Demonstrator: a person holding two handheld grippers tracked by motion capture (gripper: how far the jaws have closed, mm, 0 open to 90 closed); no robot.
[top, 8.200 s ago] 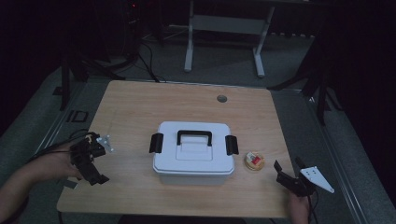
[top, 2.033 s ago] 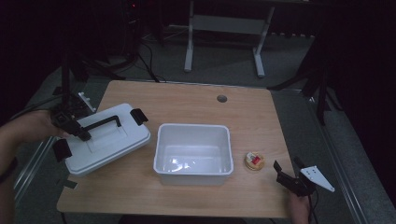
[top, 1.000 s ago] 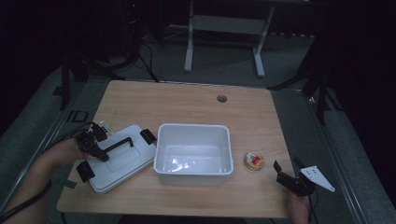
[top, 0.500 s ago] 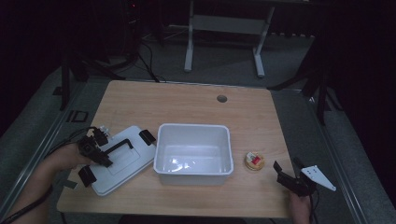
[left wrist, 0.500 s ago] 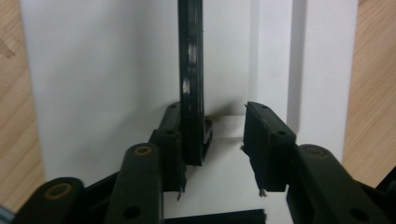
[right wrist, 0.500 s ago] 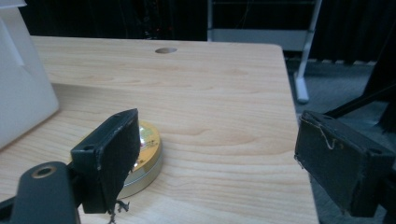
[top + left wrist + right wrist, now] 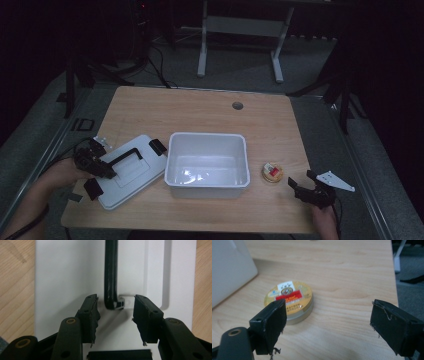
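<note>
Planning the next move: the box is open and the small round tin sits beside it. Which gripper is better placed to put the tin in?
The right gripper. Its jaws stand open, facing the tin just ahead. The left gripper is across the box, over the lid.

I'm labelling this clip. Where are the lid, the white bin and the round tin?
lid (image 7: 131, 176): high view, on its flat white top beside the black handle.
white bin (image 7: 207, 136): high view, on its far rim.
round tin (image 7: 290, 298): right gripper view, on its printed top.
</note>
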